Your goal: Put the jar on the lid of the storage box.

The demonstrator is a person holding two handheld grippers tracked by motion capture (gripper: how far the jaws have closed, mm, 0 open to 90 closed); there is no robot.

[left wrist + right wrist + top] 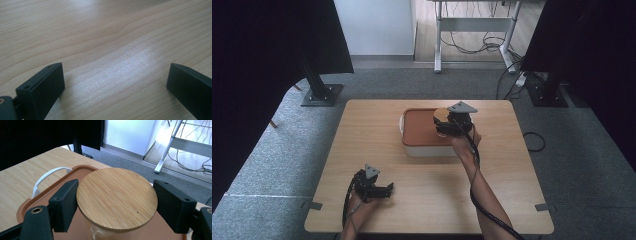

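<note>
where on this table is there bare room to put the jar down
Bare wood: the wide stretch left of the white box, and the front strip between the left gripper and the right forearm. Crowded: the box's brown lid, where the right gripper straddles the jar's bamboo lid.

Jar (100,232) body hidden beneath bamboo lid (117,197)

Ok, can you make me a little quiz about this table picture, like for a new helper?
1. True or false: the left gripper holds a cup.
2. What is the round lid made of? A metal, B wood, C cloth.
3. What colour is the top of the white box under the jar?

Key
1. False; it is open over the bare table.
2. B.
3. Orange-brown.
</note>
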